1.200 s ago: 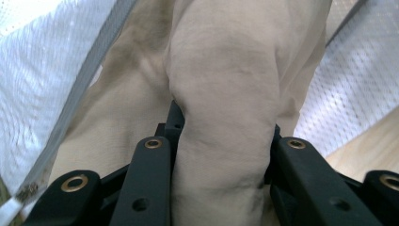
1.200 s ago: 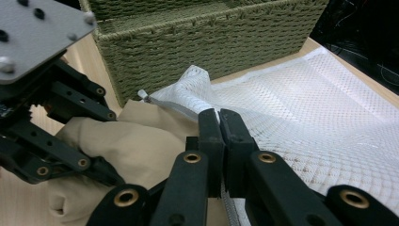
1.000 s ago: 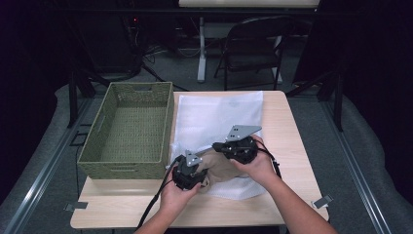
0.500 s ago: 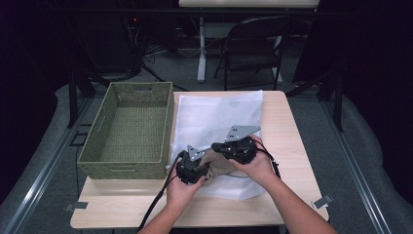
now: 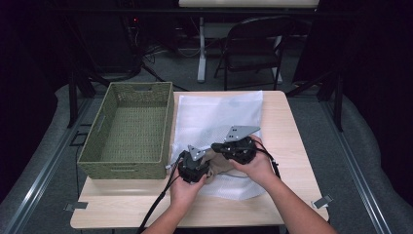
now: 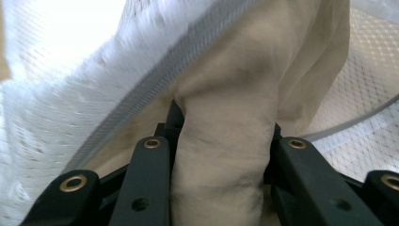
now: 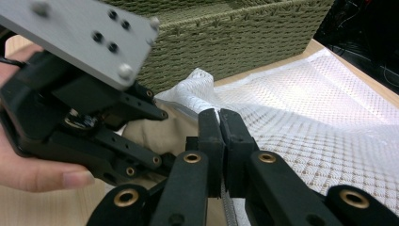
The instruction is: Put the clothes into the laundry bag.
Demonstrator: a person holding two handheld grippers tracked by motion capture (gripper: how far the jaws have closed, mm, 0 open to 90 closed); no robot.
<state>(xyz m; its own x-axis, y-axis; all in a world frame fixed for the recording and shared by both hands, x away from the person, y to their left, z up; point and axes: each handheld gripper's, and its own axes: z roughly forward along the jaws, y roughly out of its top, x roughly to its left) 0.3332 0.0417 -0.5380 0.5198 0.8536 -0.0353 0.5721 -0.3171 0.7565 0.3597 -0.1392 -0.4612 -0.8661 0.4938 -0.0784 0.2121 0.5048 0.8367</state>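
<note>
Leftmost on the table [image 5: 302, 161] sits the green woven basket [image 5: 129, 129]. Beside it, the left hand-held gripper [image 5: 195, 168] clamps a rolled beige cloth [image 6: 226, 141], whose long axis runs straight out between the jaws into the white mesh bag [image 5: 219, 114]. Since a second ago this gripper has shifted slightly toward the other. The right hand-held gripper [image 7: 220, 141] is pinched narrow on the bag's zipper edge, unmoved.
</note>
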